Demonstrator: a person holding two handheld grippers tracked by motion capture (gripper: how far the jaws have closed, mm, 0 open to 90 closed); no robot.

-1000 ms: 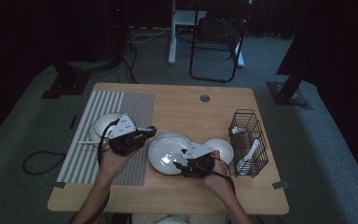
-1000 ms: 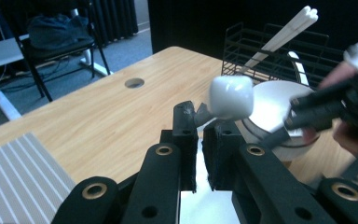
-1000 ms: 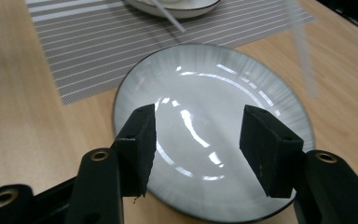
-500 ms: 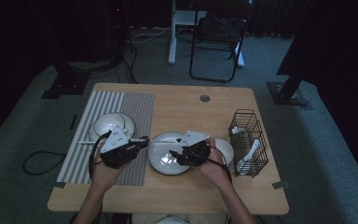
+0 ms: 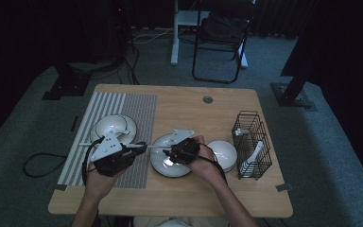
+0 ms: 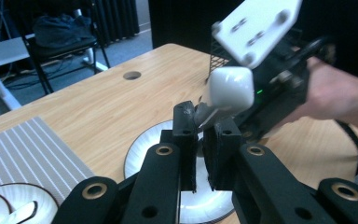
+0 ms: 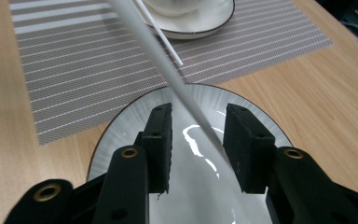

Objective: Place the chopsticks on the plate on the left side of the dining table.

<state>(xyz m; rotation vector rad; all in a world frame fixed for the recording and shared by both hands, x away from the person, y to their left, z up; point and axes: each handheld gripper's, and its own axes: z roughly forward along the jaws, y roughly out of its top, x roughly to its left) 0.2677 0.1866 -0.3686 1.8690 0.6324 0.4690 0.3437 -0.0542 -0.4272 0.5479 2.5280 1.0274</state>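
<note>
A long white utensil (image 5: 153,147), maybe a spoon, hangs level over a white dark-rimmed plate (image 5: 170,169) at the table's front centre. My left gripper (image 5: 142,146) is shut on one end of it. In the left gripper view my jaws (image 6: 199,116) pinch its grey neck, and its broad white end (image 6: 230,88) sticks out beyond them. My right gripper (image 5: 168,152) faces the left one. In the right gripper view the utensil's tapering shaft (image 7: 168,70) runs down between my open jaws (image 7: 198,119), near the right one, over the plate (image 7: 121,126).
A white bowl on a saucer (image 5: 111,126) sits on a striped placemat (image 5: 137,109) at the left, with a thin white stick (image 7: 165,39) leaning on it. A second bowl (image 5: 224,151) lies right of the plate. A black wire basket (image 5: 253,137) holds a white spoon (image 5: 254,158).
My right gripper has swung left from beside the right bowl to over the plate, meeting the utensil's end. My left gripper has drawn slightly toward the person, still holding the utensil.
</note>
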